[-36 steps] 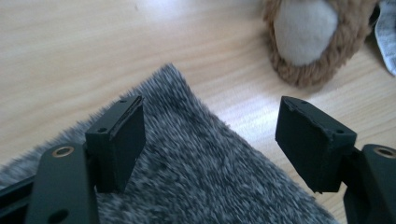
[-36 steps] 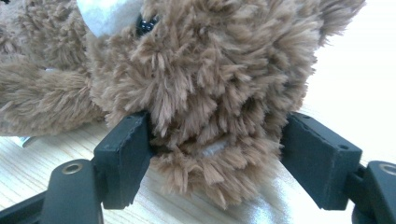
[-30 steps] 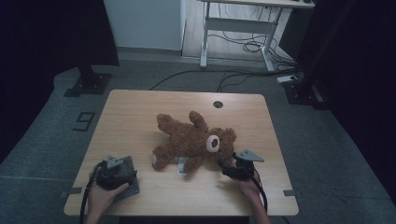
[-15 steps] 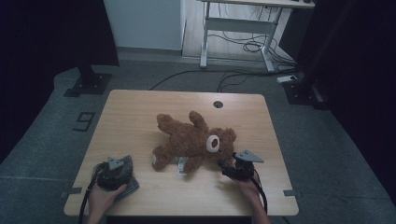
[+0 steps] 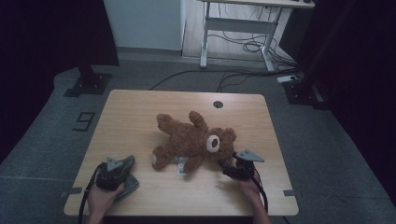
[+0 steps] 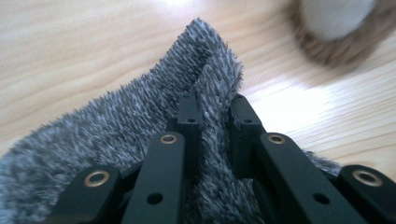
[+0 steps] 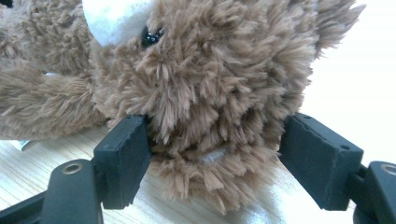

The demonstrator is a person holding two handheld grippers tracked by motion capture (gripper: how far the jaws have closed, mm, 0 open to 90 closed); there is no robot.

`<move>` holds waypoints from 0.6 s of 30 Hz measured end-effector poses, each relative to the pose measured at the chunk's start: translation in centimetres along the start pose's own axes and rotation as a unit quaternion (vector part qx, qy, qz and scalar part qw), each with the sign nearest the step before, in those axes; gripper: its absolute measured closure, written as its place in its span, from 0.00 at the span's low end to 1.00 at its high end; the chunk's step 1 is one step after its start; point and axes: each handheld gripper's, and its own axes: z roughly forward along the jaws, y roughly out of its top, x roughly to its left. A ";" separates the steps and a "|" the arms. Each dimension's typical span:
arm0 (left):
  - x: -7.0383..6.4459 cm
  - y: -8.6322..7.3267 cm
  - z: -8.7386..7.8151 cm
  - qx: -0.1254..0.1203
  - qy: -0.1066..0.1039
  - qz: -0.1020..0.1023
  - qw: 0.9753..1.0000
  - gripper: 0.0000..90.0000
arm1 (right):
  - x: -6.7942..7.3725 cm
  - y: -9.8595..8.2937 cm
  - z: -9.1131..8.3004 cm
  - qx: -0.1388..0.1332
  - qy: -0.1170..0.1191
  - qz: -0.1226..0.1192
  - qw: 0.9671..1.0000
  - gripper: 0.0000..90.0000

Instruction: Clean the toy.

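The teddy bear (image 5: 194, 142) lay slantwise, head toward the right gripper (image 5: 229, 170), whose spread jaws straddled its ear. The left gripper (image 5: 122, 167) pinched grey fuzzy cloth (image 6: 116, 126). The number 9 (image 5: 83, 121) marked the floor.

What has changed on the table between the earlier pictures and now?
Almost nothing has visibly changed. The left gripper shifted very slightly at the near left corner and stays shut on the grey furry cloth. The right gripper still has its open jaws on either side of the teddy bear's head. The bear lies in the same place on the table.
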 end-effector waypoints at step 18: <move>-1.2 1.0 -3.5 -0.106 -0.083 -0.009 0.991 0.87 | -0.5 -0.1 1.3 0.035 0.037 -0.014 0.999 0.29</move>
